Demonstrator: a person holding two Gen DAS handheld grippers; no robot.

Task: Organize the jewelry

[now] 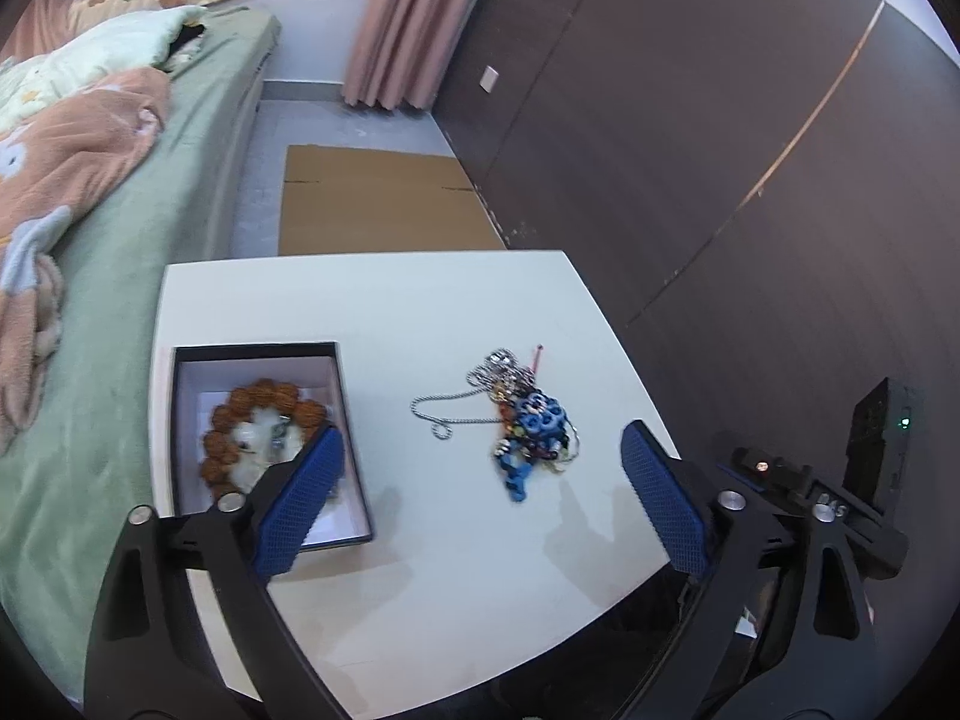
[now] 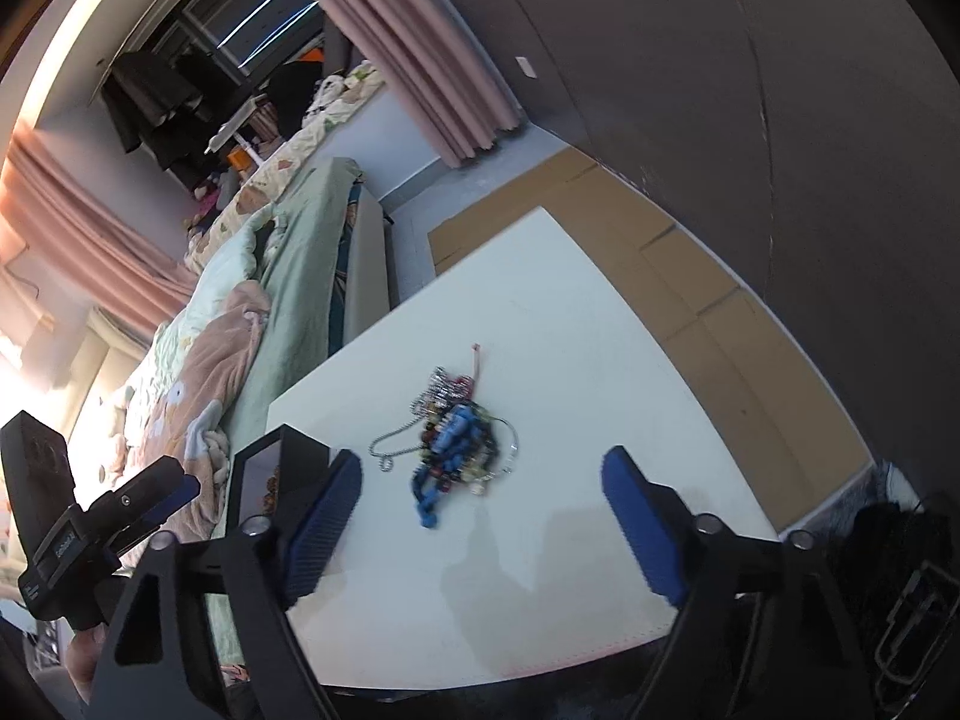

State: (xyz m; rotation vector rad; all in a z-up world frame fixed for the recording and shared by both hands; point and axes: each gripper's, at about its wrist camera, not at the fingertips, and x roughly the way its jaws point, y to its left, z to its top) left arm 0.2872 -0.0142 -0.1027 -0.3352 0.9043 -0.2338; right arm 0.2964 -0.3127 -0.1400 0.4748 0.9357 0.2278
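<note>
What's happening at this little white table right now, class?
A person holds two grippers above a white table, sorting jewelry. Both the left gripper and the right gripper are open and empty. A tangled pile of chains and beads lies loose on the table. A brown bead bracelet already sits in the open box beside it.

Both grippers: black angular arms, silver pivot screws, blue cross-hatched pads (image 1: 306, 498) lining the jaws.

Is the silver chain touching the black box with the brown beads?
Apart. The left wrist view shows bare white table between the silver chain and the black box.
</note>
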